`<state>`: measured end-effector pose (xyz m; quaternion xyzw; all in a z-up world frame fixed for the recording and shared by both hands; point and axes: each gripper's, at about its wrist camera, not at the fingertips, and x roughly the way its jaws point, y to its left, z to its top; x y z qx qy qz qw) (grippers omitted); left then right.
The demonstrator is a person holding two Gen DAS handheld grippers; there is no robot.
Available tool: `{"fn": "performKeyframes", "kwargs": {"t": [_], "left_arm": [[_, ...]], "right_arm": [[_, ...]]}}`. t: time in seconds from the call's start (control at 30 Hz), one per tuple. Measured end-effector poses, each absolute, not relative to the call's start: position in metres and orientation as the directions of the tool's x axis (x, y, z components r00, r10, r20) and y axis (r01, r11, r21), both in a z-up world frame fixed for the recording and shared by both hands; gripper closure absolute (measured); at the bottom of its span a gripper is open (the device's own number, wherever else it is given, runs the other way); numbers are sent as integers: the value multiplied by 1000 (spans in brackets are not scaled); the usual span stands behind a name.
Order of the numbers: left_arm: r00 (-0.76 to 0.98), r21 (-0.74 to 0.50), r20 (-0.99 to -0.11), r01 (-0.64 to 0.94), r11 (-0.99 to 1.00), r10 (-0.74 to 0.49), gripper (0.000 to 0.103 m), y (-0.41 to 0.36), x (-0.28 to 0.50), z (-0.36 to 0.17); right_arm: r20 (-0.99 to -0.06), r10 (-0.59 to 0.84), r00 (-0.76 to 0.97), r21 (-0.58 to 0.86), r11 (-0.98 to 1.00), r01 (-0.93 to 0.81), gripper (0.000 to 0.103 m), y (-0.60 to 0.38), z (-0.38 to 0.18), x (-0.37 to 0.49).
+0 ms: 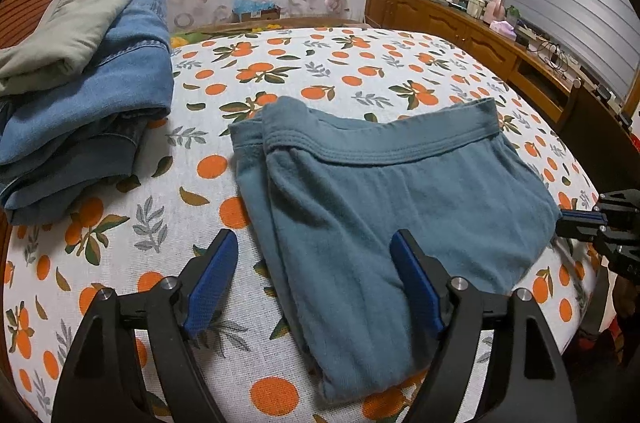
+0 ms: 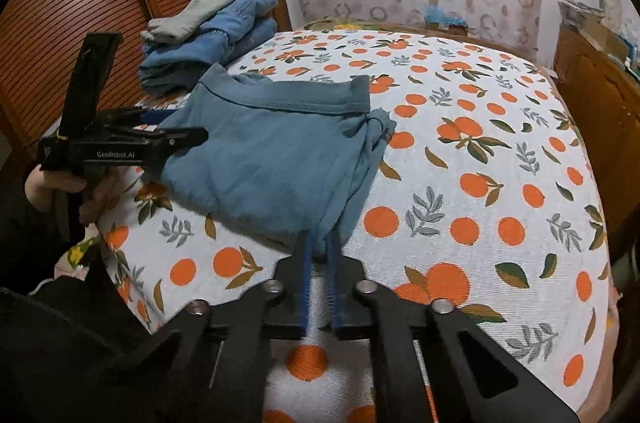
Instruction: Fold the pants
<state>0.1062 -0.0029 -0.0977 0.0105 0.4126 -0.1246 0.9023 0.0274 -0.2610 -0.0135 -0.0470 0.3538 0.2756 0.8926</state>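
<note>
Left wrist view: the left gripper (image 1: 312, 279) stands wide, its 2 blue pads straddling the near-left edge of the teal pants (image 1: 384, 199), with no pad pressing cloth. The pants lie folded on the orange-print bedspread (image 1: 360, 63), waistband on the far side. At the far left sits a stack of folded clothes (image 1: 80, 75). The right gripper (image 1: 592, 223) shows at the right edge, at the pants' right corner.

Right wrist view: the right gripper (image 2: 320, 251) is pinched narrow on the near corner of the pants (image 2: 272, 159), cloth caught between its pads. The left gripper (image 2: 176, 139) reaches in at the left edge of the cloth, a hand (image 2: 56, 187) gripping its handle.

To do this step well, I judge the left pads should close on all layers of their corner before any lift; then both corners should rise together, level, and travel toward the waistband so the edges meet squarely without dragging the lower layer.
</note>
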Motion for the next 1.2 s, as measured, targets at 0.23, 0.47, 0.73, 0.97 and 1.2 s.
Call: {"fn": "performKeyframes", "kwargs": {"t": [0.23,0.47,0.73,0.97,1.2], "left_arm": [[628,-79,-748,237,968,-215,22,-4,106,-98],[628,-81,-748,237,968,-216,22,-4,106,-98],[628,-81,-748,238,968,-217,22,-4,106,-98],[628,-81,-747,237,968,-216,22,-4,106,-98],[628,-80,-747,237,968,-216,22,-4,106,-98]], "right_arm": [[-662,441,606,102,854,-510,101,-268,-13,25],[-649,394,651,62,880,-471,92,-271,2,20],[-655,379,654,40,881,-471,61,-244,8,48],[-671,360,648,29,886,-462,51,-225,2,82],[-701,313,641,33,912,-409,51,-216,-8,114]]}}
